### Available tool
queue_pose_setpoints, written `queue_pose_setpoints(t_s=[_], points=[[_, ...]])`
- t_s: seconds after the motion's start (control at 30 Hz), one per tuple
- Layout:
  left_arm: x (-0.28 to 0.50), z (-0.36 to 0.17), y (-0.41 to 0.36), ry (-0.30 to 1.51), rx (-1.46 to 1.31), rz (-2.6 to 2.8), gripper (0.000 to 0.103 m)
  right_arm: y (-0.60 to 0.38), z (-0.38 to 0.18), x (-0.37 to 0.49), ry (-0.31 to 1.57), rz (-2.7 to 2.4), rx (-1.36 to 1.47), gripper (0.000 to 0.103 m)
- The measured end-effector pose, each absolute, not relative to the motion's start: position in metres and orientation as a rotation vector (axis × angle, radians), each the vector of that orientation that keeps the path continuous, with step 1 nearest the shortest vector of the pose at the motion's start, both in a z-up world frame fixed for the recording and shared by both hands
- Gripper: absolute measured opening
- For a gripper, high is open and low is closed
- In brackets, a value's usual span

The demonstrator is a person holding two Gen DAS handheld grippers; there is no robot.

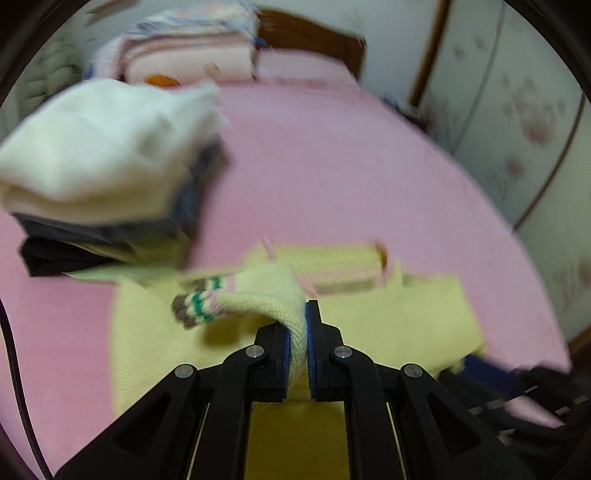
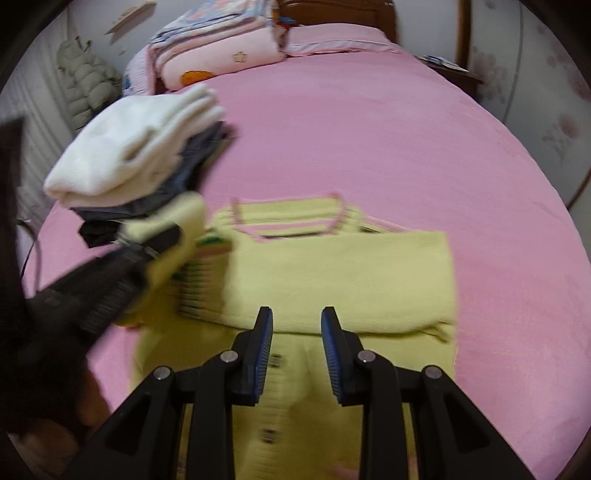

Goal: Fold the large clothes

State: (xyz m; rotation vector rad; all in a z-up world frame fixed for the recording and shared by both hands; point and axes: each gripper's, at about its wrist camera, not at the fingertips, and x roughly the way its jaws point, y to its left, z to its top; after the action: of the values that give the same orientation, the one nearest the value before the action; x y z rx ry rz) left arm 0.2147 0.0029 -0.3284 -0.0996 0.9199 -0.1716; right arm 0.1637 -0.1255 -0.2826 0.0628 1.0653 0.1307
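Note:
A pale yellow knit sweater [image 2: 340,273] with pink trim lies on the pink bed [image 2: 369,129], its right side folded over the middle. My left gripper [image 1: 297,332] is shut on the sweater's left sleeve [image 1: 258,291], lifted above the body; the striped cuff [image 1: 195,302] hangs to the left. It shows in the right wrist view [image 2: 166,240] at the left, holding the yellow sleeve. My right gripper [image 2: 297,332] is open and empty, just above the sweater's lower part. It shows as a dark shape at the lower right in the left wrist view [image 1: 524,387].
A stack of folded clothes [image 2: 140,155], white on top and dark ones beneath, sits on the bed left of the sweater. Folded pink quilts [image 2: 221,48] and a wooden headboard [image 2: 332,11] are at the far end. A wardrobe [image 2: 546,74] stands to the right.

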Motion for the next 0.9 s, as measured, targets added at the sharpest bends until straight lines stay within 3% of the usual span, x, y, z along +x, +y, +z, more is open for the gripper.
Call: queue_pose_setpoints(t_s=[0.07, 0.13, 0.17, 0.2, 0.23, 0.3, 0.6, 0.9], points=[[0.222, -0.351, -0.014, 0.978, -0.068, -0.18, 0.008, -0.141, -0.29, 0.163, 1.081, 0.11, 0.061, 0.027], [0.224, -0.366, -0.022, 1.028, -0.044, -0.174, 0.025, -0.155, -0.297, 0.162, 1.095, 0.101, 0.068, 0.027], [0.222, -0.369, -0.022, 1.034, -0.049, -0.18, 0.027, -0.161, -0.3, 0.161, 1.102, 0.103, 0.072, 0.027], [0.22, -0.369, -0.021, 1.035, -0.057, -0.189, 0.036, -0.163, -0.301, 0.16, 1.105, 0.104, 0.075, 0.027], [0.218, -0.366, -0.019, 1.038, -0.071, -0.199, 0.053, -0.166, -0.304, 0.16, 1.11, 0.107, 0.079, 0.027], [0.214, -0.359, -0.009, 1.033, -0.111, -0.201, 0.073, -0.168, -0.307, 0.161, 1.118, 0.117, 0.086, 0.027], [0.166, -0.312, 0.082, 0.974, -0.272, -0.049, 0.074, -0.13, -0.284, 0.171, 1.045, 0.283, 0.035, 0.031], [0.161, -0.365, 0.163, 1.086, -0.407, 0.133, 0.074, -0.05, -0.282, 0.188, 0.978, 0.432, -0.144, 0.035]])
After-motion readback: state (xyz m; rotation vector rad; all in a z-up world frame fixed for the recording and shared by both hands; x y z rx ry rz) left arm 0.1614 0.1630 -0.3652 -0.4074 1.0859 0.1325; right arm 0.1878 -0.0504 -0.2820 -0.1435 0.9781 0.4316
